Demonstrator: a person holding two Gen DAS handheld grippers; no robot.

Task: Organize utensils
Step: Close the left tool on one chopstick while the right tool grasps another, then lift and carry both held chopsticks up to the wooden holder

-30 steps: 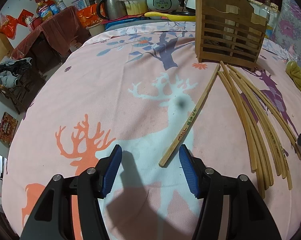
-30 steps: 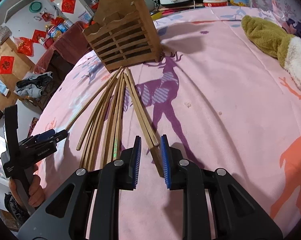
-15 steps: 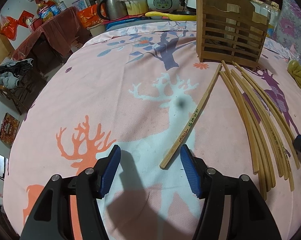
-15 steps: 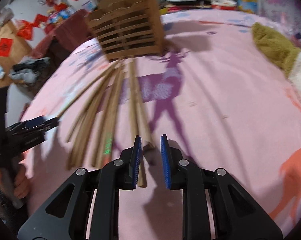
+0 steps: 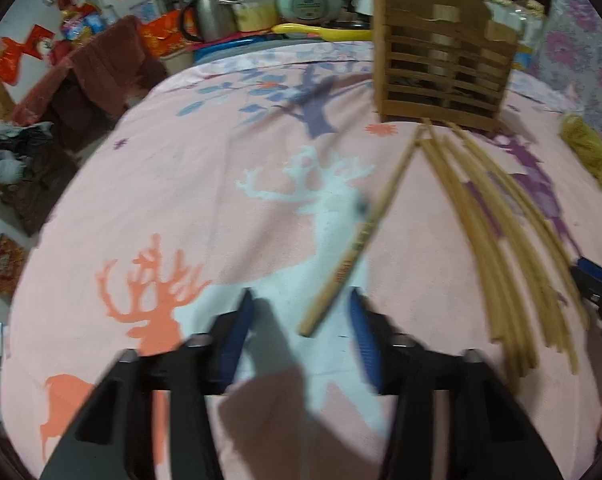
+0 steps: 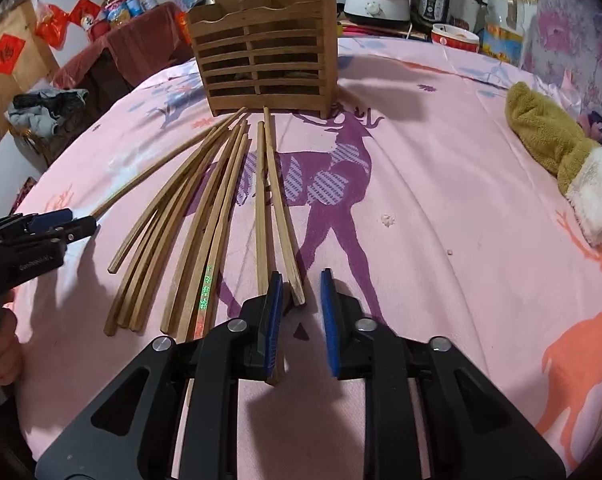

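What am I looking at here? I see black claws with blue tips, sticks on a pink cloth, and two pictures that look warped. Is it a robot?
No robot: a person holds a hand-held gripper in each hand, with a wide-angle camera on each looking along its fingers. That gives one picture per hand.

On the pink deer-print cloth lie loose wooden chopsticks fanned out before a slatted wooden holder. A plush toy lies to the right.

The left hand-held gripper is closing around the end of a single chopstick, not yet pinching it. The right hand-held gripper is closing too, with the end of another chopstick between its pads. Nothing is lifted.
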